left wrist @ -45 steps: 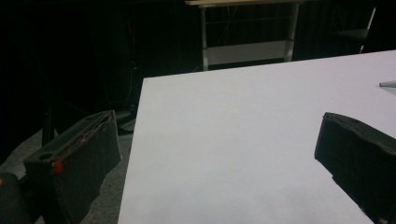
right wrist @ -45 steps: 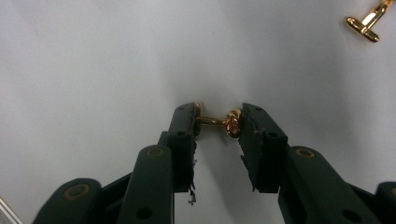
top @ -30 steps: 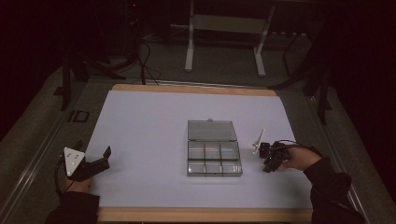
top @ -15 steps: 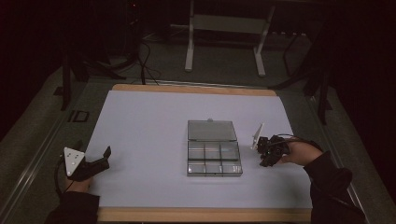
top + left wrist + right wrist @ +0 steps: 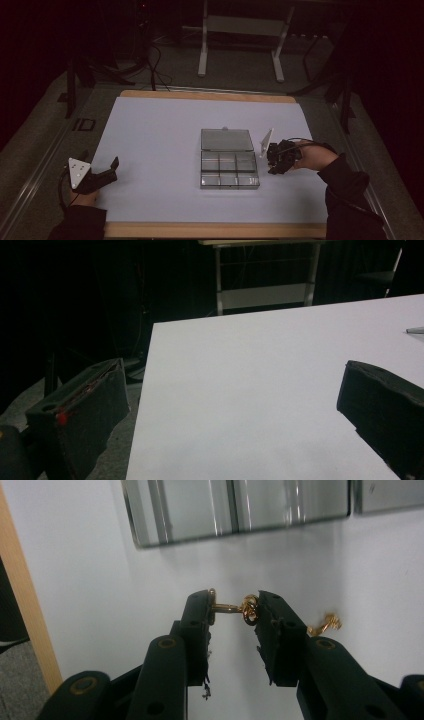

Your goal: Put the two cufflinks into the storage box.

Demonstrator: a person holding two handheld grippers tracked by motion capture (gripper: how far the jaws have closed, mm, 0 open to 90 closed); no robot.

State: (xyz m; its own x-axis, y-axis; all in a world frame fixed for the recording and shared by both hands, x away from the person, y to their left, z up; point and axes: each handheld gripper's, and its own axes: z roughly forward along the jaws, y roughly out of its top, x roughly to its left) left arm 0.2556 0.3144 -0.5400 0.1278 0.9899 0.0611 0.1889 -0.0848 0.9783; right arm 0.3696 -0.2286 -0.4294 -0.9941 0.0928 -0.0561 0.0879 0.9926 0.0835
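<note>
**Gold piece pinched beside the open case**

Right gripper (image 5: 234, 611): jaws closed down on a small gold piece (image 5: 235, 610), apparently a ring with a short bar, caught crosswise at the very tips. Tip hold leaves the piece clear of the pads, so it can likely be dropped cleanly into a cell. A second gold bit (image 5: 326, 623) shows just behind the right-hand jaw; can't tell whether it is chain trailing from the held piece or a loose item on the sheet.

From above, the right gripper (image 5: 278, 156) sits just off the right edge of the case (image 5: 229, 172), held low over the white sheet (image 5: 160, 130), jaws aimed at the case side. Its grey plate (image 5: 266, 142) stands tilted toward the lid.

The case sits mid-table: clear, divided into small cells, lid (image 5: 226, 140) thrown flat back on the far side. Lid laid flat keeps all cells reachable from above and from the right. Cells look empty, though glare makes that uncertain.

Left gripper (image 5: 102, 175): well to the left of the case, near the sheet's left edge, jaws spread wide, nothing between them. In its own view the pads (image 5: 82, 405) frame bare sheet. Judged parked, keeping clear of the right hand's work.

Likely next: lift the piece over the case rim into a near cell.
</note>
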